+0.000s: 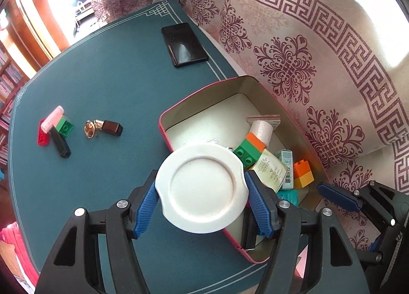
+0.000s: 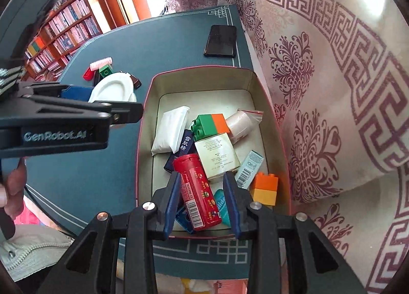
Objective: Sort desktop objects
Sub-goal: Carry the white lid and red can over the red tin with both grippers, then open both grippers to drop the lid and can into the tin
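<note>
The left gripper (image 1: 202,194) has its blue ribbed jaws clamped on opposite edges of a small white plate (image 1: 202,188), a glossy round saucer with a raised ring and scalloped rim, held with its face toward the camera over the near-left corner of the tin box (image 1: 204,92). The box is a rounded rectangle with a pink outer wall and cream lining, its long axis running away from the camera, set against the patterned curtain (image 1: 294,64). The right gripper (image 2: 203,204) hangs over the box's near end; a red plastic bottle (image 2: 198,189) sits between its jaws, but whether the pads press it cannot be told. Inside the box lie a green-and-orange brick (image 2: 209,125), a white pouch (image 2: 171,130) and a cream carton (image 2: 217,153). Left of the box, on the teal felt desk (image 1: 102,76), rest loose bricks (image 1: 55,127) and a brown lipstick (image 1: 110,127); beyond the box lies a black phone (image 1: 184,44).
</note>
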The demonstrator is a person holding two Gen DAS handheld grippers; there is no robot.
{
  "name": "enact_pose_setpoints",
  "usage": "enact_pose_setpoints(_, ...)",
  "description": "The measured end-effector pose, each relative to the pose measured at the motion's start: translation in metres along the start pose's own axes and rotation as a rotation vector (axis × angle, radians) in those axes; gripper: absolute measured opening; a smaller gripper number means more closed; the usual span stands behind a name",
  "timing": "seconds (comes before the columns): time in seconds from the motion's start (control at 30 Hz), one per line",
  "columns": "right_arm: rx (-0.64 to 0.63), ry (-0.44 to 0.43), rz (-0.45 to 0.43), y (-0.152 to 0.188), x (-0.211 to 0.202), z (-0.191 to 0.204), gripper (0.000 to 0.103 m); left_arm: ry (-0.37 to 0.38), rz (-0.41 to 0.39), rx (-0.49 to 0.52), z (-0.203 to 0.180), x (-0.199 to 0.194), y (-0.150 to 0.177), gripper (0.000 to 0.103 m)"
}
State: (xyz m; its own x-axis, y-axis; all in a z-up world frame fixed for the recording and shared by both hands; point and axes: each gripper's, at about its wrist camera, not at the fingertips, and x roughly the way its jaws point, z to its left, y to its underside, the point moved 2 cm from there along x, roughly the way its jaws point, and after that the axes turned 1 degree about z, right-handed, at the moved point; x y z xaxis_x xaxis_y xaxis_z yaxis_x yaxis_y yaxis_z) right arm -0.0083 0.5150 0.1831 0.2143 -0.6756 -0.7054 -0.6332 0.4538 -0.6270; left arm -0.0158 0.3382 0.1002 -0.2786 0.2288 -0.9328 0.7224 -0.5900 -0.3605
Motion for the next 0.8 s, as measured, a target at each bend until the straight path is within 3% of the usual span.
enact_pose_setpoints(0.07, -0.022, 0.027, -0.024, 0.002, -0.011, -0.001, 0.044, 0.007, -0.007, 0.019, -0.011, 0.000, -0.007, 0.069)
enact_pose_setpoints(0.13, -0.034, 0.053, -0.053, 0.004, -0.021, -0.004, 0.063, 0.015, -0.013, 0.038, -0.022, -0.001, -0.014, 0.069)
enact_pose_setpoints(0.2, -0.047, 0.080, -0.084, 0.006, -0.031, -0.007, 0.069, 0.022, -0.013, 0.057, -0.033, -0.001, -0.019, 0.069)
enact_pose_setpoints(0.47, -0.065, 0.126, -0.104, 0.011, -0.046, -0.017, 0.075, 0.091, 0.050, 0.066, -0.059, 0.009, -0.026, 0.069)
enact_pose_setpoints(0.7, -0.043, 0.137, -0.098, 0.011, -0.045, -0.024, 0.079, 0.058, 0.081, -0.021, -0.042, 0.012, -0.022, 0.069)
enact_pose_setpoints(0.77, -0.037, 0.135, -0.092, 0.010, -0.043, -0.025, 0.079, 0.062, 0.085, -0.028, -0.040, 0.012, -0.021, 0.073)
enact_pose_setpoints(0.8, -0.036, 0.134, -0.089, 0.009, -0.042, -0.025, 0.079, 0.067, 0.085, -0.030, -0.039, 0.012, -0.021, 0.080)
